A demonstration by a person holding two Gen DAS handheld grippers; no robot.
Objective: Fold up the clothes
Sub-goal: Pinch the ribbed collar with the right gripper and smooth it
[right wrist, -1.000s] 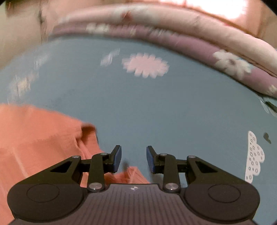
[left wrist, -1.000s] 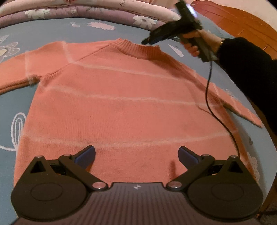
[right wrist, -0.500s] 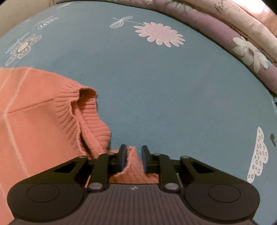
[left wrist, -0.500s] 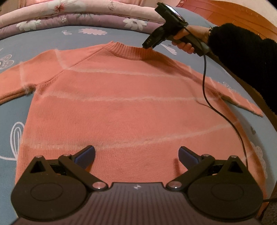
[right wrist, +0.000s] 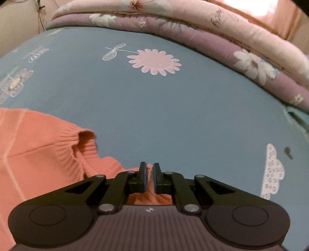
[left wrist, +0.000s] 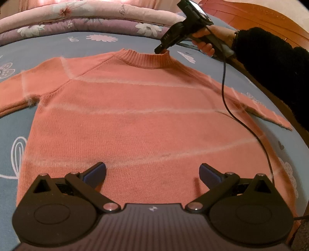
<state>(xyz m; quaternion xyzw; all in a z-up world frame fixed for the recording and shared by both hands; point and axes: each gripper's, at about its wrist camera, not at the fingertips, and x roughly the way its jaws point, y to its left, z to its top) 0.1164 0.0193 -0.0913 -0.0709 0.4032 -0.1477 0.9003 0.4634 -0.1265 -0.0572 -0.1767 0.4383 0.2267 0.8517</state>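
A salmon-pink knit sweater (left wrist: 139, 117) with thin pale stripes lies flat, front up, on a blue bedsheet (left wrist: 11, 123), sleeves spread to both sides. My left gripper (left wrist: 152, 173) hovers open over the hem, nothing between its fingers. At the ribbed collar (left wrist: 146, 60), the right gripper (left wrist: 161, 50) has its tip on the collar's right end, held by a hand (left wrist: 208, 38) in a black sleeve. The right wrist view shows my right gripper (right wrist: 149, 176) shut on the collar's knit edge (right wrist: 149, 170), with the collar (right wrist: 85, 146) bunched to the left.
Folded quilts (left wrist: 87, 17) in pink and mauve with flower prints are stacked along the far side of the bed. A wooden bed frame (left wrist: 260, 17) runs at the right. A black cable (left wrist: 231, 108) trails from the right gripper across the sweater's right side.
The right gripper came down onto the collar's right end and its jaws closed on the knit edge. The left gripper stayed open over the hem.
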